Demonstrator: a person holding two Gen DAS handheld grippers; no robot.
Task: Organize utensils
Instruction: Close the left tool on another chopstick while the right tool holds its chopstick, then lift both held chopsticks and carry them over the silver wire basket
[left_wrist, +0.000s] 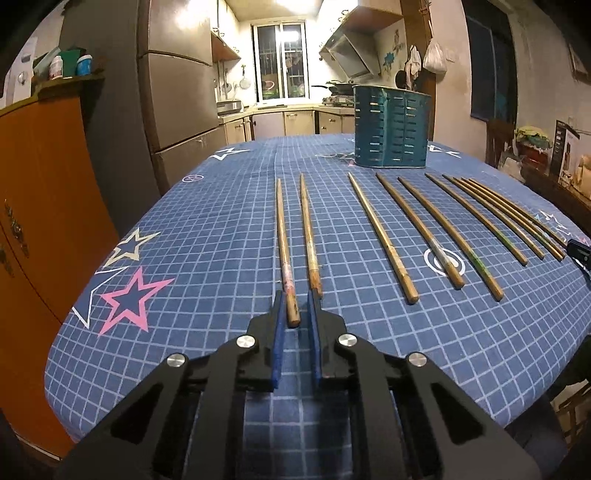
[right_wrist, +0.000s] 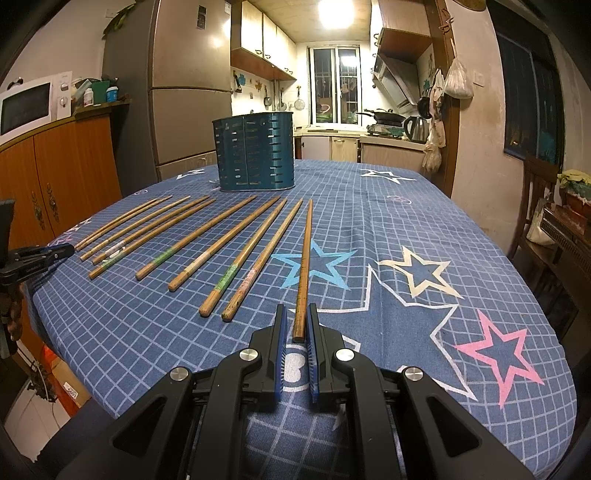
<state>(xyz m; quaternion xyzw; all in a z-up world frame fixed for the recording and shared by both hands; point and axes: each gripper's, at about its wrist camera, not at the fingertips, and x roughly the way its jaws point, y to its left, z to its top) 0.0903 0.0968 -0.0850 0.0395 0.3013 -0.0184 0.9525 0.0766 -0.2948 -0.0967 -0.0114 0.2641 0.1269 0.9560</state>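
Both the left gripper (left_wrist: 297, 295) and right gripper (right_wrist: 296, 314) are pinching chopstick (right_wrist: 303, 269) butts at lower centre, needing level lifts toward the holder (right_wrist: 255, 153).

A ceiling light (right_wrist: 334, 13) glares over a narrow kitchen with a barred window (right_wrist: 335, 85) at its far end (dark outside), a tall steel refrigerator (right_wrist: 184, 88) and an orange wooden cabinet (right_wrist: 62, 166) to the left, a range hood (right_wrist: 393, 79) and wall cupboards (right_wrist: 262, 40) further in.
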